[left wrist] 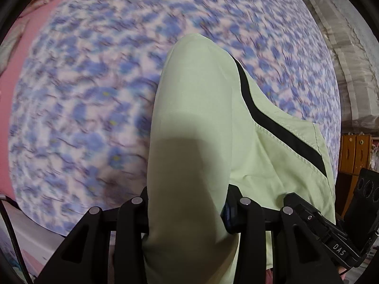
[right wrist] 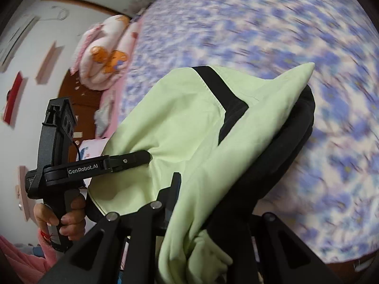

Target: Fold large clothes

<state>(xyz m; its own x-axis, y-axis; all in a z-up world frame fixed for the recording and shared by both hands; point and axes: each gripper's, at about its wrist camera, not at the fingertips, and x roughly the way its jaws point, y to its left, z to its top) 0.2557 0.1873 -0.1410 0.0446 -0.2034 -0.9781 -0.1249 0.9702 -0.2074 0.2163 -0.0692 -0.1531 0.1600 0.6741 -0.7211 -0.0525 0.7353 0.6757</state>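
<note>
The left gripper [left wrist: 187, 215] is squeezing a thick roll of the green garment [left wrist: 196, 123] between its fingers [left wrist: 233, 215]. The cloth is filling the gap between them and bulging out above and below. In the left wrist picture the garment is running up the middle of the frame, hanging above the bed. A black stripe [left wrist: 272, 116] is running down its right side. At the lower right edge of that picture part of the other black tool is showing.

The right gripper [right wrist: 203, 215] is pinching another bunch of the same garment [right wrist: 189, 127], and its fingers [right wrist: 174, 196] are nearly together on the cloth. Here the garment is filling the middle of the frame, with green cloth on top and a black part [right wrist: 284, 156] folded under it on the right side.

In the lower left of the right wrist picture, a hand [right wrist: 64, 220] is holding the handle of the left tool.

Behind the garment, the bed sheet [left wrist: 90, 108] with blue flowers is looking blurry. A rolled pink blanket [right wrist: 104, 54] with orange bears is lying at the upper left of the right wrist picture, at the edge of the bed. A white wall [right wrist: 26, 54] is showing behind it.
</note>
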